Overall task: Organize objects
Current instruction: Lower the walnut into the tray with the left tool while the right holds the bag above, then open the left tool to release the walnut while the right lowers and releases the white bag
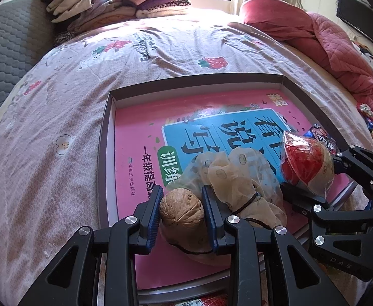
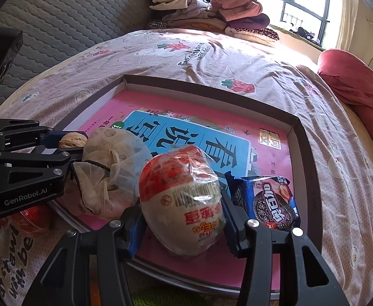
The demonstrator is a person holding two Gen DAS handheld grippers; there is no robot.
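A shallow dark-rimmed box (image 1: 104,137) (image 2: 311,153) lies on the bed with a pink and blue book (image 1: 135,137) (image 2: 211,137) flat inside it. My left gripper (image 1: 182,211) (image 2: 71,141) is shut on a brown walnut (image 1: 181,210) (image 2: 73,140) just above the book's near edge. A sheer mesh pouch (image 1: 240,178) (image 2: 110,168) lies beside it. My right gripper (image 2: 182,227) (image 1: 311,186) is shut on a red and white wrapped egg-shaped snack (image 2: 183,199) (image 1: 306,163) over the box. A blue cookie packet (image 2: 270,199) (image 1: 321,137) lies in the box at the right.
The bed has a pink strawberry-print sheet (image 1: 59,102) (image 2: 237,58). A pile of folded clothes (image 1: 115,2) (image 2: 211,12) sits at the far side. A red quilt (image 1: 326,40) (image 2: 352,81) lies at the right. A grey padded headboard (image 1: 10,51) (image 2: 71,20) stands at the left.
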